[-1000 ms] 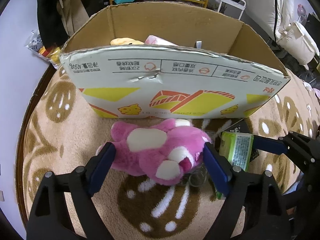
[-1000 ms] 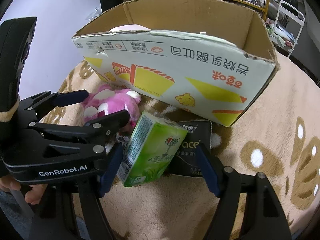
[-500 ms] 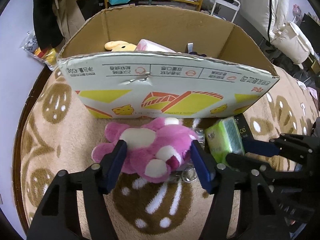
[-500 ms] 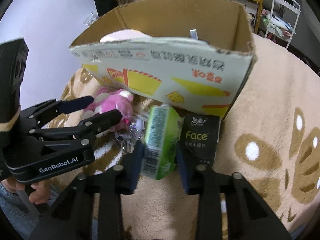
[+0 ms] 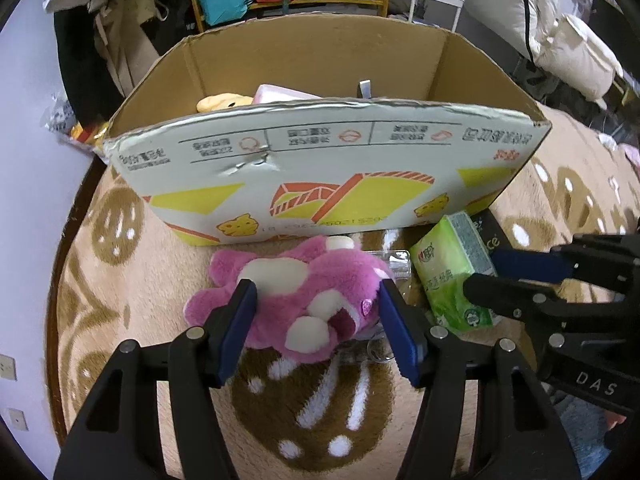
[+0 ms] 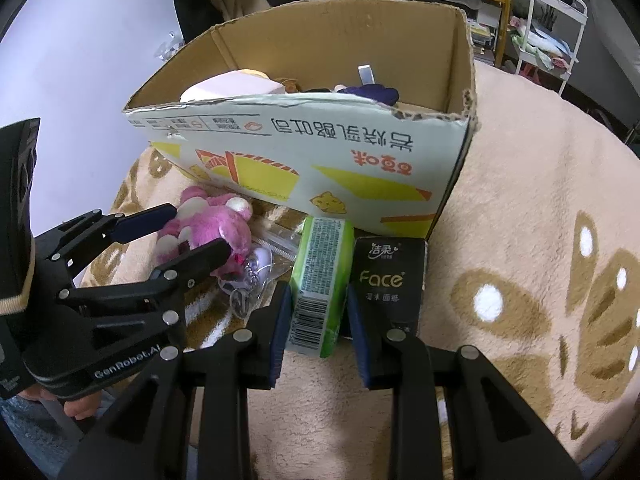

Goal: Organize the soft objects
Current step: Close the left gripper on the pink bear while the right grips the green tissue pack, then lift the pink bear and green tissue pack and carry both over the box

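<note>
The cardboard box point(image 5: 320, 176) front wall hides most of its contents

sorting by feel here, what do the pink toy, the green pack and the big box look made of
Pink toy: plush, fuzzy pile with cream patches.
Green pack: likely tissues in glossy plastic film, printed with a barcode.
Big box: corrugated cardboard, brown inside, printed outside, torn rim.

The left gripper point(image 5: 316, 304) is squeezing a pink plush; the right gripper point(image 6: 318, 300), just right of it, is clamping a green pack.
</note>
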The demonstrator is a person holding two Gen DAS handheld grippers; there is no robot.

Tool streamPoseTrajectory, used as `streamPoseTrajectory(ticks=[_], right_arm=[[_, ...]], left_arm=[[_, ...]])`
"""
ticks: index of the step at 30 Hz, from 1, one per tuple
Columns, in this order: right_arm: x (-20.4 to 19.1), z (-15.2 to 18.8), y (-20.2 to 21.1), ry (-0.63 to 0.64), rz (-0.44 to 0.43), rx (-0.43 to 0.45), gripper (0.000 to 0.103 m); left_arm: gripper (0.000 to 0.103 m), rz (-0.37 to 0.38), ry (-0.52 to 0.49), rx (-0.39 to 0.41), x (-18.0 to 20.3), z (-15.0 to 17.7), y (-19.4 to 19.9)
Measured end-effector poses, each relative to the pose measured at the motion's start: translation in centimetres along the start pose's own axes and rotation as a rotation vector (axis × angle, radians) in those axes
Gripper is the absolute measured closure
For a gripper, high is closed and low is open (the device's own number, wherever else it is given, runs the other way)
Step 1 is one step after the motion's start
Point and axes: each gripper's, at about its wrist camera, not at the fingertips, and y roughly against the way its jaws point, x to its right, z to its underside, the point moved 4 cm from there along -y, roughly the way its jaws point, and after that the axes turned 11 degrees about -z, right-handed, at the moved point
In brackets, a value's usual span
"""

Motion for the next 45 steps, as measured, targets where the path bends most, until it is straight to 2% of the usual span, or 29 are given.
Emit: streamPoseTrajectory(ticks=[6,12,16,20,22,28,36,45], right_arm=[[-0.4,-0.3,-0.4,0.006,0.014,0.002,0.073],[-0.4,-0.3,-0.6,0.008,0.011,0.002,0.073],[-0.6,-0.4,-1.2,0.011,0.014,-0.006,0.073],[-1.0,-0.5,-1.4,0.036,0.025,-0.012,0.074],[-1.1,-0.6,-1.4,0.036,0.023,-0.007,0.075],[-1.1,-0.5,-0.2,0.016,-0.006,0.035,0.075],[-1.7,-0.6,2.5,0.031,-0.017,0.129,0.075],[-3.1,-1.0,5.8,0.069,-0.022,0.243,0.075]], left_arm=[[0.038,-0.019,-0.049,0.013,1.3,0.2,0.1],[0.029,-0.048,-0.093,0.011,2.3,0.4,0.1],[0.029,-0.107,-0.110,0.015,2.4,0.6,-0.2],[0.037,-0.115,-0.111,0.027,2.3,0.7,-0.1],[0.042,-0.108,-0.101,0.034,2.1,0.7,0.1],[0.047,-0.054,-0.014,0.039,0.6,0.3,1.0],[0.049,-0.035,0.086,0.064,-1.7,0.3,1.9],[0.049,-0.004,0.151,0.159,-3.0,0.4,5.8]])
